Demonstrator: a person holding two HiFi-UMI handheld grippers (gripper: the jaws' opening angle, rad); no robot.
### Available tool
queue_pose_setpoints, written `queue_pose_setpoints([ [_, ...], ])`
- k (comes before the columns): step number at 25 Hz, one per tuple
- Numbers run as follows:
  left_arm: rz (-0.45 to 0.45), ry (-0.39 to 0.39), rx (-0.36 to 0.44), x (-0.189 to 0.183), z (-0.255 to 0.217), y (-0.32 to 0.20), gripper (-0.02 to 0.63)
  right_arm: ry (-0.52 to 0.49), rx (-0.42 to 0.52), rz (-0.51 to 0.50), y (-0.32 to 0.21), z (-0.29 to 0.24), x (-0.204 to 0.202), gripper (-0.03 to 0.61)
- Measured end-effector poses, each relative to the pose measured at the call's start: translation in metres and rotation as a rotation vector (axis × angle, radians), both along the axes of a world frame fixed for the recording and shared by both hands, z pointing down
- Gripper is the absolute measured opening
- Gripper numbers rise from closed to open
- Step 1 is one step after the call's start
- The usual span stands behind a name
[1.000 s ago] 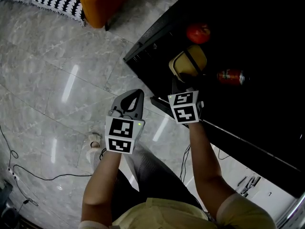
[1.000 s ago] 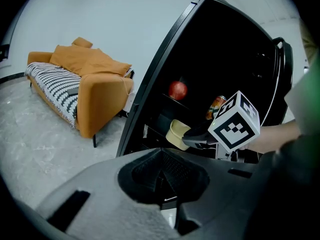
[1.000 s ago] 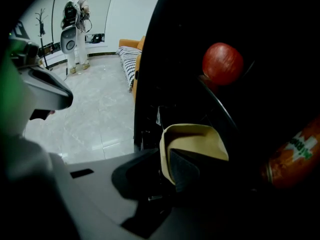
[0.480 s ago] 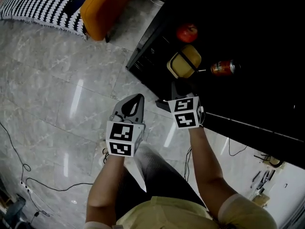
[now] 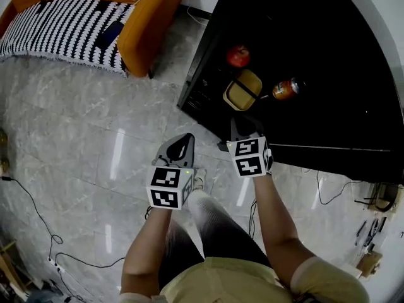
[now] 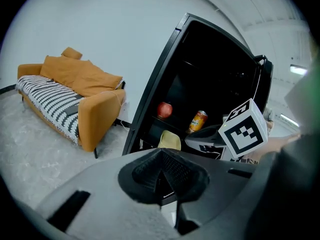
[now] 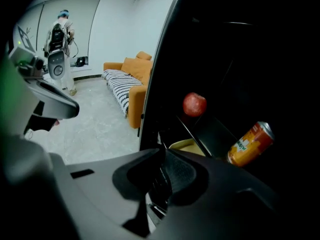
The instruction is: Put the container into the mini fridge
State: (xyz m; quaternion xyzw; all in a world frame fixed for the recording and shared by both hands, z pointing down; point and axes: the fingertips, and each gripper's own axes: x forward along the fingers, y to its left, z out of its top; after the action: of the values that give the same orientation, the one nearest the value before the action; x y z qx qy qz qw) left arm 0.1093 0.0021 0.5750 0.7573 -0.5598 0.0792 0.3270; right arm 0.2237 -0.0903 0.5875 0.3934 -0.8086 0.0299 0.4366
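container (image 5: 242,91) seen inside fridge (image 5: 328,74), at 12 o'clock from right gripper (image 5: 237,126). right gripper shut, nothing held. left gripper (image 5: 184,139) shut too, empty, over floor. risk: tipped can (image 5: 285,89) at container's 3 o'clock could be bumped and roll out.

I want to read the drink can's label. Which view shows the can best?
The right gripper view: the orange can is closest and largest there, tilted, label print visible. The head view shows it small, from above; the left gripper view, small and far.
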Motion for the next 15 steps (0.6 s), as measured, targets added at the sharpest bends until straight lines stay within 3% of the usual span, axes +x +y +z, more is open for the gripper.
queue_pose_setpoints([
  [4,0.03,-0.027,0.017,-0.008,-0.018,0.002,0.021,-0.087,-0.014,0.026,0.009,-0.018,-0.01,0.046],
  [15,0.104,-0.069,0.055,-0.013,-0.072,0.016,0.021,-0.188,-0.015,0.084,0.044,-0.076,-0.004,0.044],
])
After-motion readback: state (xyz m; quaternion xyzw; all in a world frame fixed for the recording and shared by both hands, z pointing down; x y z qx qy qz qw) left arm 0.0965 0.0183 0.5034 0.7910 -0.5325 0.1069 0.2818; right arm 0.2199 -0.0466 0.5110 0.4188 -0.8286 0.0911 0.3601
